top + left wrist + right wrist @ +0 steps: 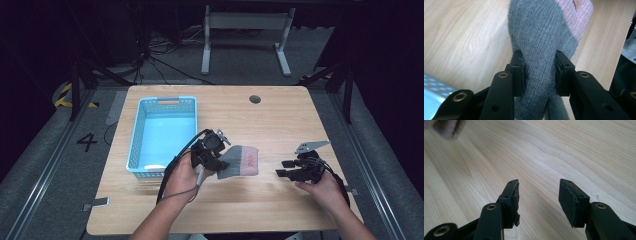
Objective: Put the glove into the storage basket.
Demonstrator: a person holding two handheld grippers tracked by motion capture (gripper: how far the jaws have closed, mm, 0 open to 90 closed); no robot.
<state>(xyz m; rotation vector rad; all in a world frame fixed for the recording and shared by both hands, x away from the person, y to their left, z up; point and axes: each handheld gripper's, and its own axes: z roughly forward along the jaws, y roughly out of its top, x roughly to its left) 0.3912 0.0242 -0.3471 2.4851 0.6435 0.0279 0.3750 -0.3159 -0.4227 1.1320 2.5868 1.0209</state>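
Observation:
A grey knitted sock with a pink end point(240, 161) hangs off the wooden table point(280, 125) near its middle, lifted by my left gripper point(218, 163), which is shut on its grey part. In the left gripper view both pads press the bunched grey knit of the sock point(541, 37) from either side, at the left gripper point(539, 72), and the pink end with a small tag points away. My right gripper point(281, 168) rests low over the table to the right of the sock. In the right gripper view the right gripper point(539, 195) stands open over bare wood, nothing between its pads.
A light blue plastic basket point(139, 131) stands on the table's left half, just left of my left hand; its corner shows as the basket point(435, 87) in the left gripper view. A round cable hole point(255, 99) sits near the far edge. The table's right edge is close to my right hand.

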